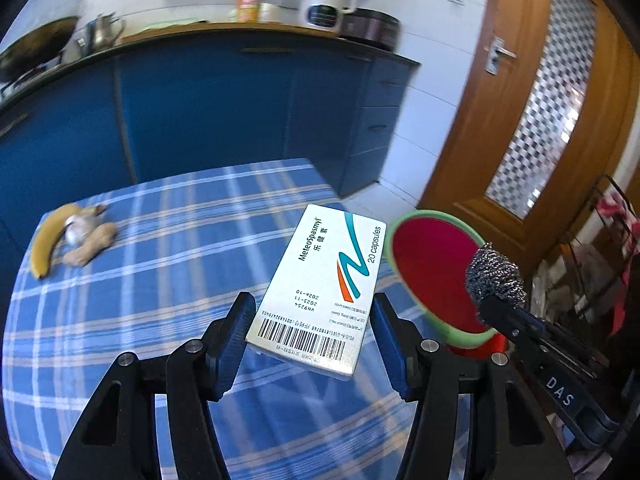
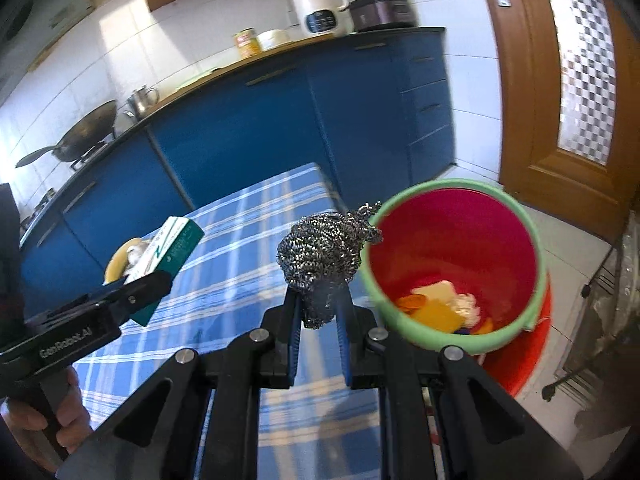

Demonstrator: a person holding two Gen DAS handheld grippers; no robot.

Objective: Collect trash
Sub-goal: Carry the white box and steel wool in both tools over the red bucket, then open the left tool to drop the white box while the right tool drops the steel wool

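Steel scourer pinched in the right gripper and box clamped in the left gripper hang beside the bin; next, I'd say, carry over its rim and release.

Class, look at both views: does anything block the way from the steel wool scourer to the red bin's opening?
Nothing visible does: the steel wool scourer sits beside the red bin, whose mouth is open.
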